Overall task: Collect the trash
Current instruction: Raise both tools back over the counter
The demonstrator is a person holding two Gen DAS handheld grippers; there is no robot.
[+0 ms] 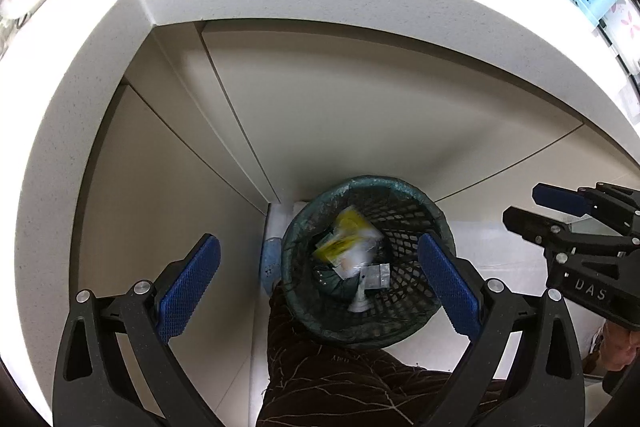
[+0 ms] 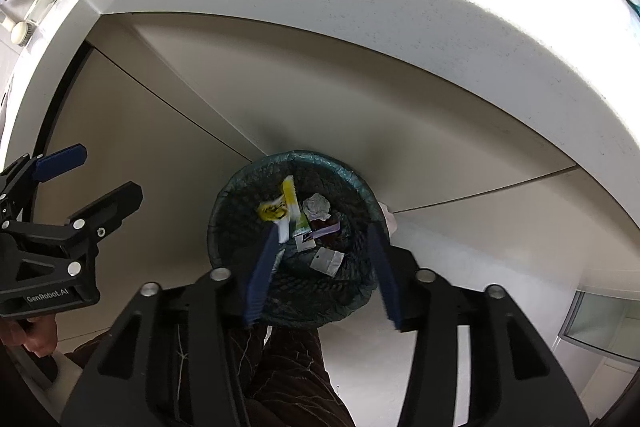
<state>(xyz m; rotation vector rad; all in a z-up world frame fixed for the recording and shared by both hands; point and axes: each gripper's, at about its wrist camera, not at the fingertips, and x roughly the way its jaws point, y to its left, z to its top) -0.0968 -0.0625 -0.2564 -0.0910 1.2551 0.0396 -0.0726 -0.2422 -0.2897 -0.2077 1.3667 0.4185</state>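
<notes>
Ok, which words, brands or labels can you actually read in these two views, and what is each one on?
"DAS": on the black body of the right gripper, letters at.
"GenRobot.AI": on the black body of the left gripper, letters at.
Print on the yellow wrapper in the trash basket: too blurred to read.

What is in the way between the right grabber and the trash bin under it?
Nothing visible. The right gripper hangs open straight over the mesh bin, with the yellow wrapper in the bin's mouth.
</notes>
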